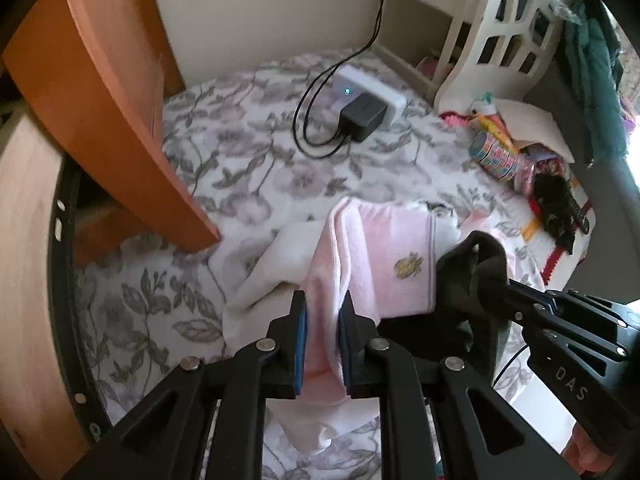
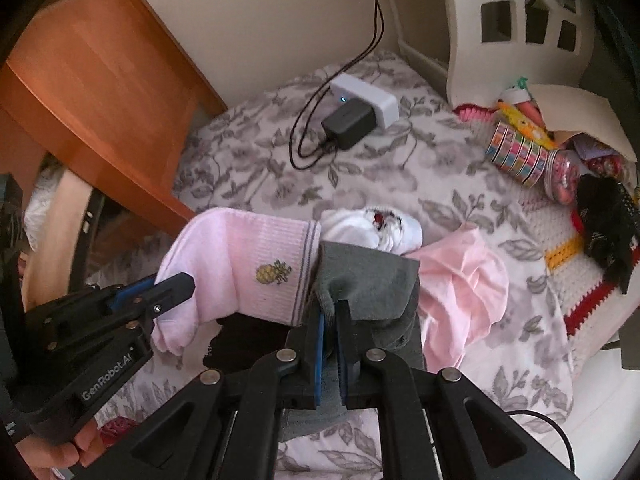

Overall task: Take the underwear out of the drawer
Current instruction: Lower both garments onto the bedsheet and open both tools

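Two grippers, both clamped on fabric; left gripper [image 1: 322, 332] pinches a pink sock [image 1: 384, 256] between its blue pads, sock has a yellow pineapple motif and grey stripes at the cuff; in the right wrist view the same pink sock [image 2: 240, 268] hangs from the left gripper [image 2: 168, 288] above the bed; right gripper [image 2: 329, 336] clenched on a grey sock [image 2: 368, 280], fabric draped over both fingers; in the left wrist view that grey sock [image 1: 476, 276] sits on the right gripper [image 1: 508, 284], just beside the pink one, cuffs touching; both socks held up over the floral bedspread [image 2: 260, 160]; on the bedspread right behind the socks lies a white garment [image 2: 372, 228] with a small dark red mark, and a pale pink garment [image 2: 460, 288] just beside it to the right, both out of the drawer; dark fabric under the grippers, cannot tell what it is; orange wooden furniture panel [image 2: 96, 92] at left, drawer interior not clearly visible; farther back a white power strip [image 2: 364, 100] with a black adapter [image 2: 346, 122] plugged in, blue light on, black cables running up the wall; at right a striped tin [image 2: 516, 152], a crochet blanket [image 2: 560, 248], a black cloth [image 2: 604, 220]; white lattice furniture [image 2: 520, 20] behind; a hand [image 2: 52, 456] grips the left handle at bottom left.
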Available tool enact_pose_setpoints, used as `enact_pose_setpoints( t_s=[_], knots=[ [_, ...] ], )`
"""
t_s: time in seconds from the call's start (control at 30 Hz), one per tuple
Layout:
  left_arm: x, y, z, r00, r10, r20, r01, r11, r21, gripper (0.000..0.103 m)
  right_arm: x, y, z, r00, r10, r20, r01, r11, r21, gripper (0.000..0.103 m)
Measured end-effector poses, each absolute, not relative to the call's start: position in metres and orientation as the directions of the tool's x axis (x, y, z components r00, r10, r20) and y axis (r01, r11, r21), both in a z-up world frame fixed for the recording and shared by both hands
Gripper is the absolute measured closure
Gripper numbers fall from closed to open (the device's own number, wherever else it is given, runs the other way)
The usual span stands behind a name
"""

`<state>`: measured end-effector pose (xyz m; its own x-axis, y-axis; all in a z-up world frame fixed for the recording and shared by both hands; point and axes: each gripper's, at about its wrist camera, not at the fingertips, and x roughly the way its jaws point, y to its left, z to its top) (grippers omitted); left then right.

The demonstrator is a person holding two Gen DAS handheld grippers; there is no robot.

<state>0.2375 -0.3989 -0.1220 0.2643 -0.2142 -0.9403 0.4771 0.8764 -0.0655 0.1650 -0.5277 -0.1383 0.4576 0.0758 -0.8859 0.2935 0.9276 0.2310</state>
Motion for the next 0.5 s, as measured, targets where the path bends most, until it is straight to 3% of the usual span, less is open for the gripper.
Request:
enact_pose_setpoints(
  t_s=[0.07,0.13,0.2,0.3,0.5],
  knots=[
    [0.238,-0.398,-0.123,0.258,-0.211,-0.943,0.474,0.878,-0.067,0.076,0.165,-0.525,-0.140,0.453,0.079,-0.888,0.289,0.929,0.230,0.095],
    [0.236,-0.396,-0.120,0.259,-0.217,-0.941,0.472,0.879,-0.072,0.052,0.165,-0.524,-0.139,0.451,0.075,-0.890,0.283,0.933,0.222,0.095],
    [0.235,-0.395,-0.115,0.268,-0.222,-0.938,0.472,0.879,-0.073,0.043,0.164,-0.523,-0.136,0.448,0.069,-0.891,0.282,0.935,0.215,0.094],
    [0.233,-0.395,-0.105,0.284,-0.214,-0.935,0.473,0.879,-0.058,0.037,0.162,-0.523,-0.129,0.458,0.063,-0.887,0.280,0.936,0.212,0.085],
    [0.226,-0.393,-0.089,0.295,-0.210,-0.932,0.483,0.875,-0.045,0.027,0.153,-0.524,-0.117,0.460,0.041,-0.887,0.288,0.938,0.193,0.081]
  ],
)
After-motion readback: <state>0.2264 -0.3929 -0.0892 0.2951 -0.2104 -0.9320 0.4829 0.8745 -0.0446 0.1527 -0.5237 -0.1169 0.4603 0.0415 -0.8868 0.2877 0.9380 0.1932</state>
